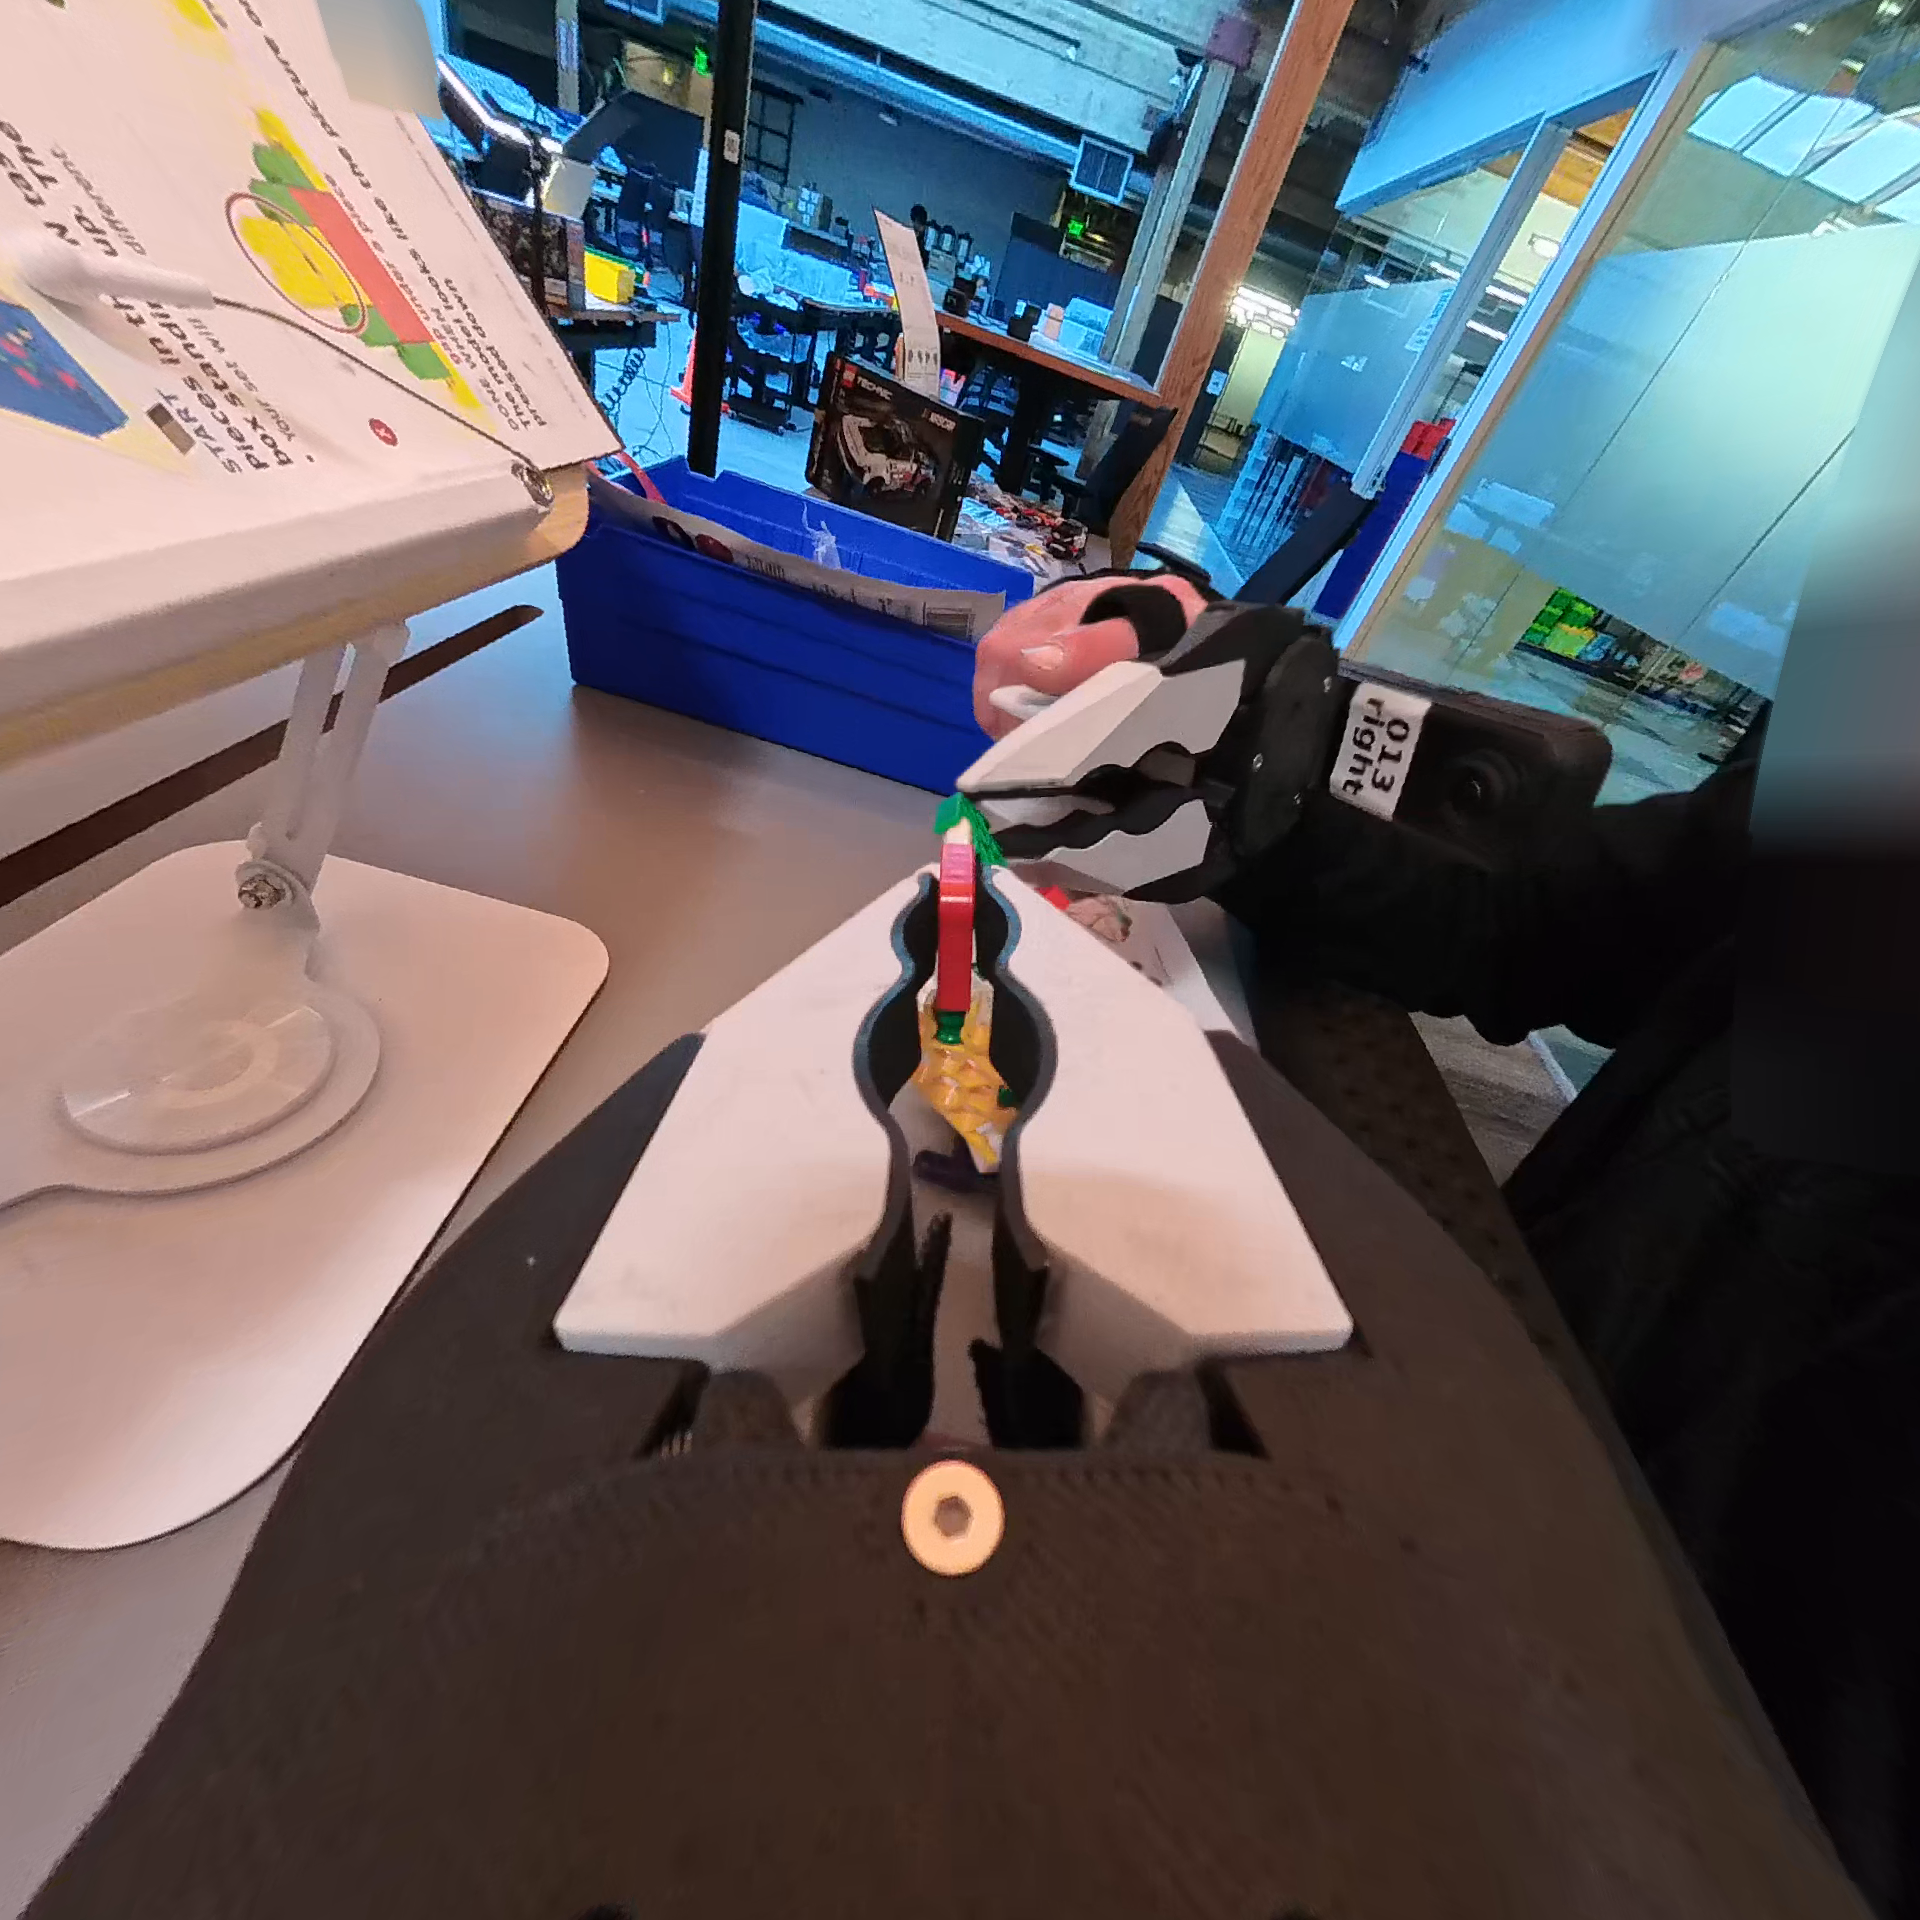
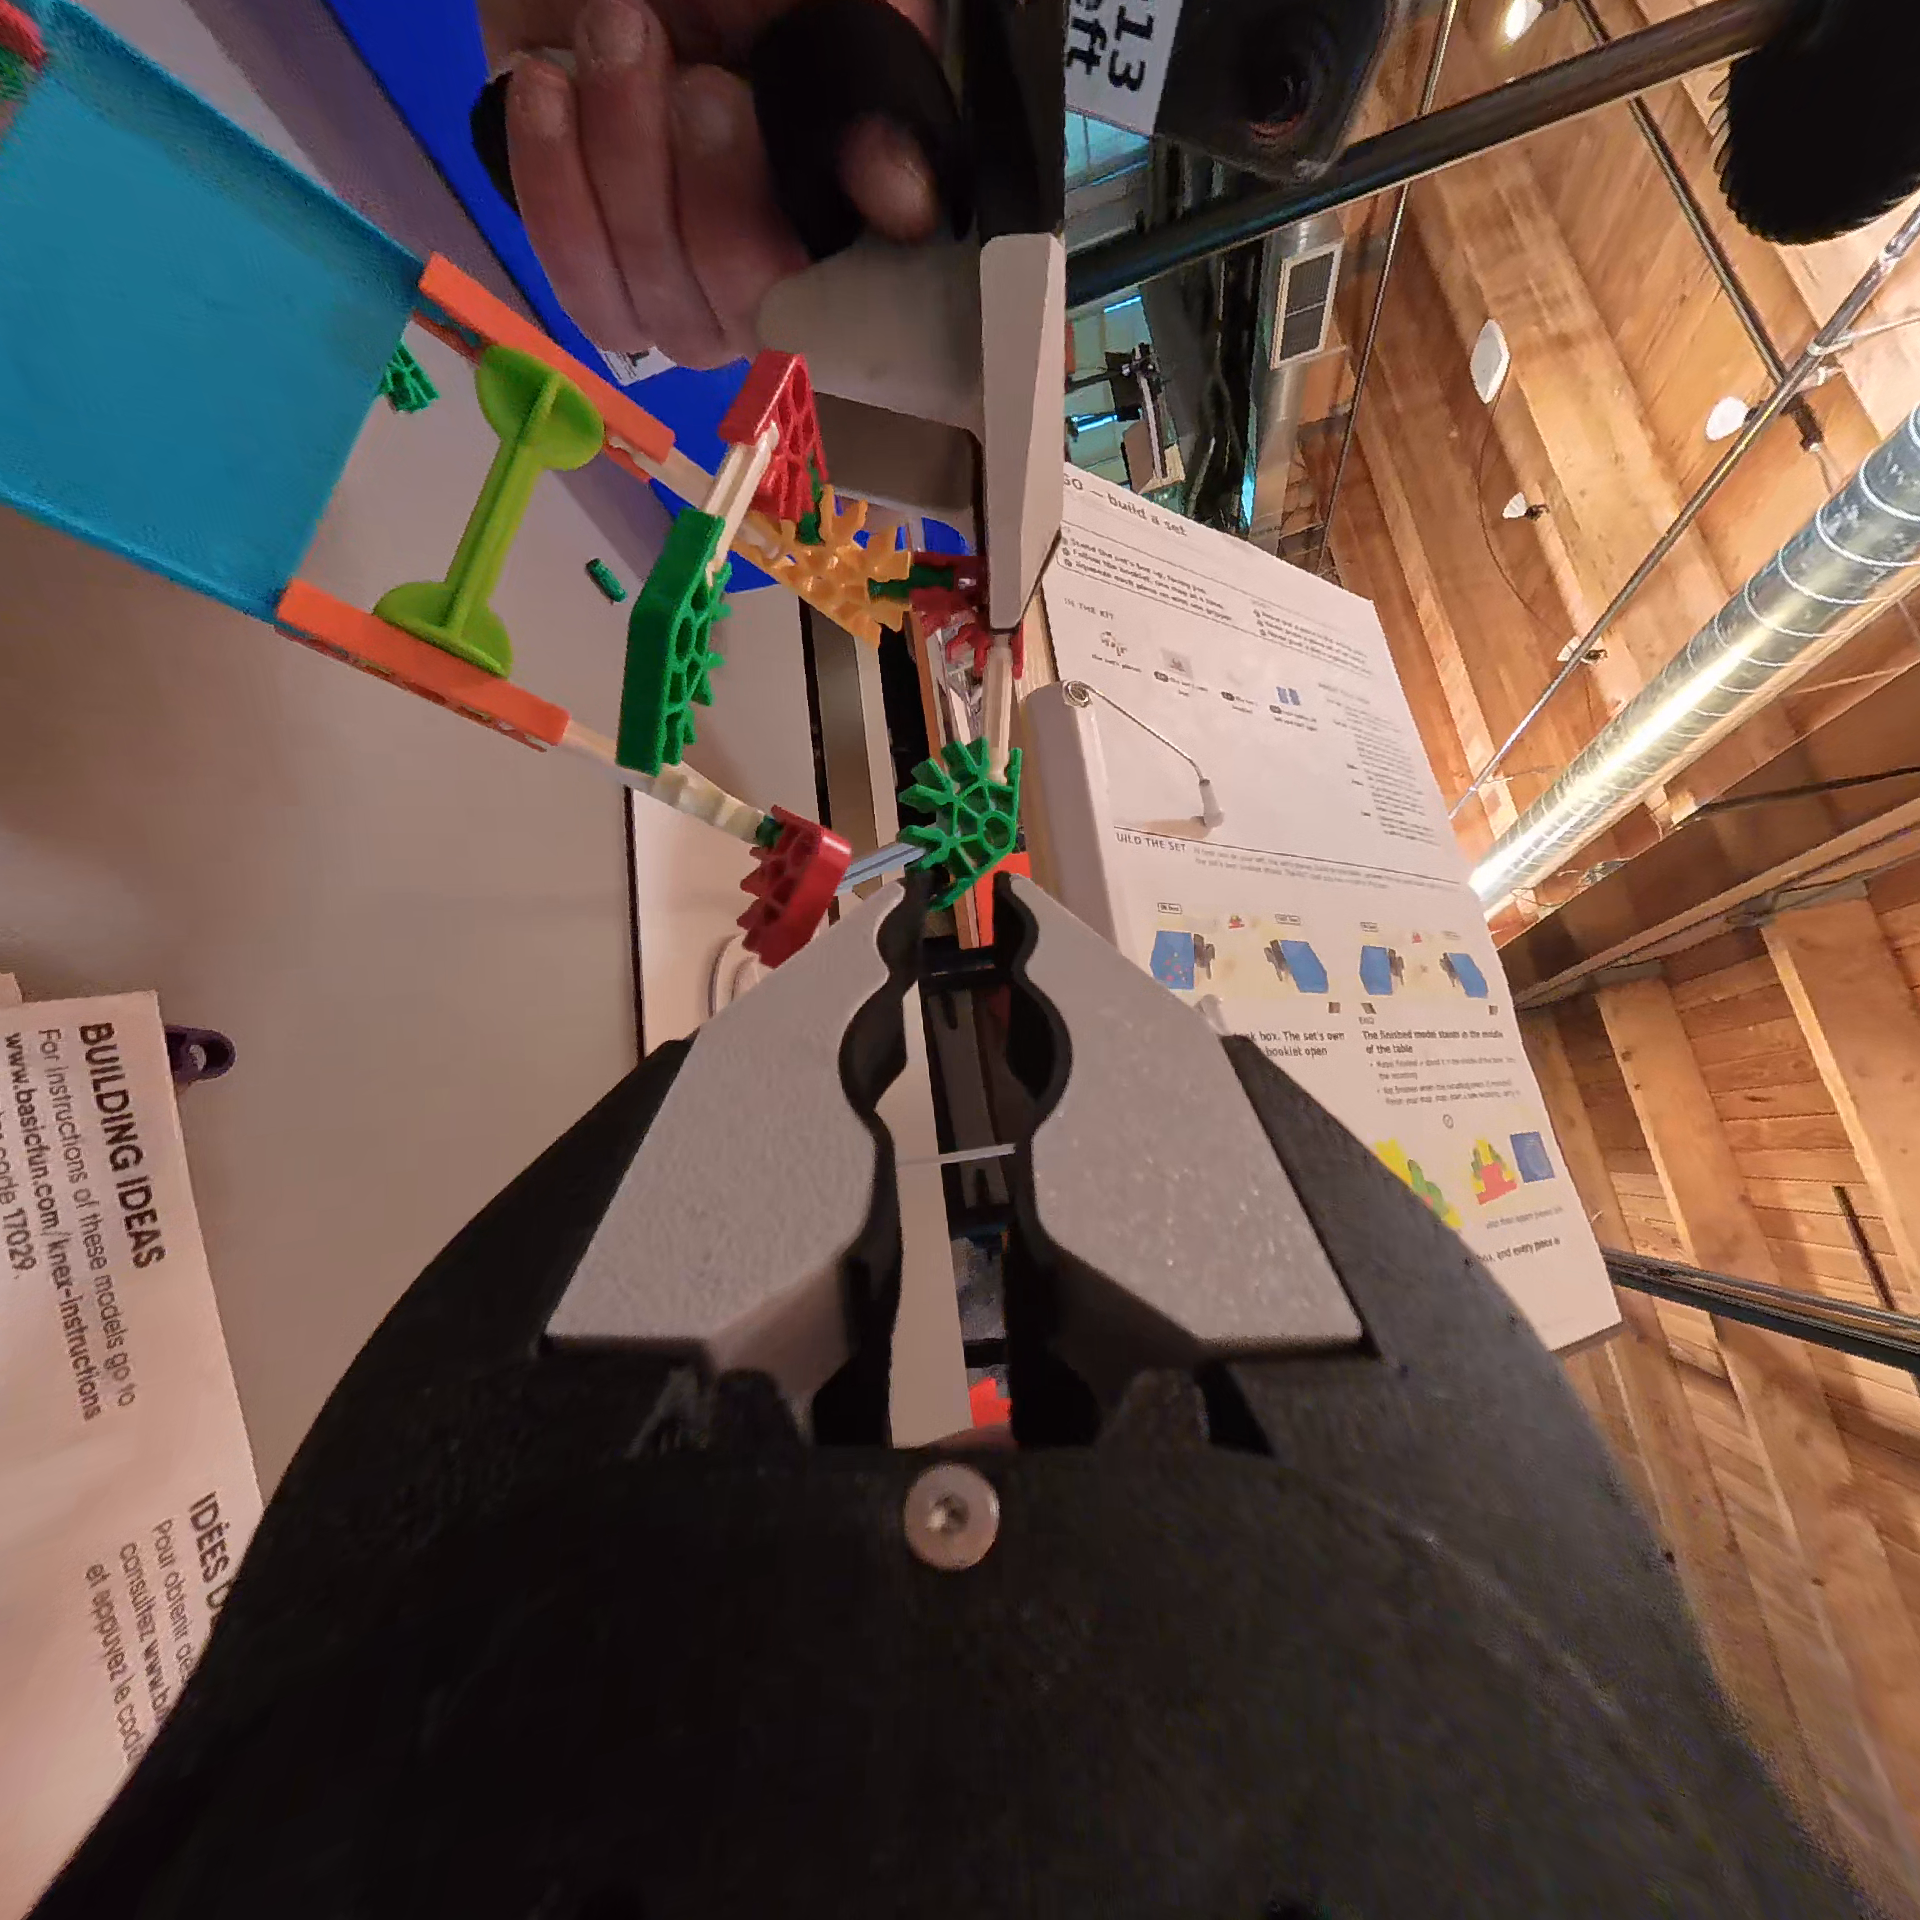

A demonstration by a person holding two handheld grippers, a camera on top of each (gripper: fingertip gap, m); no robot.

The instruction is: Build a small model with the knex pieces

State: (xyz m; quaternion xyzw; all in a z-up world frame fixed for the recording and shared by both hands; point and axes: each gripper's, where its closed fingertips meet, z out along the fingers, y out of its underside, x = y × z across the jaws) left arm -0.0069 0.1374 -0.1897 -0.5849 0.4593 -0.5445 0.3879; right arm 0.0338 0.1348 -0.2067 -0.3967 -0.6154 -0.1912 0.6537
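Between both tools (image 1: 951, 914), rod-and-connector model (image 2: 727, 582)

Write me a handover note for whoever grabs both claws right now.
Left claw: shut on a red connector at one end of the toy model.
Right claw: shut on the green connector; a white rod joins it to the red one.
Model: held between both claws above the table; its teal panel, orange bars and lime spool are already joined on.
Loose: a purple piece beside the booklet.
Nearby: blue bin, instruction board on its white stand.
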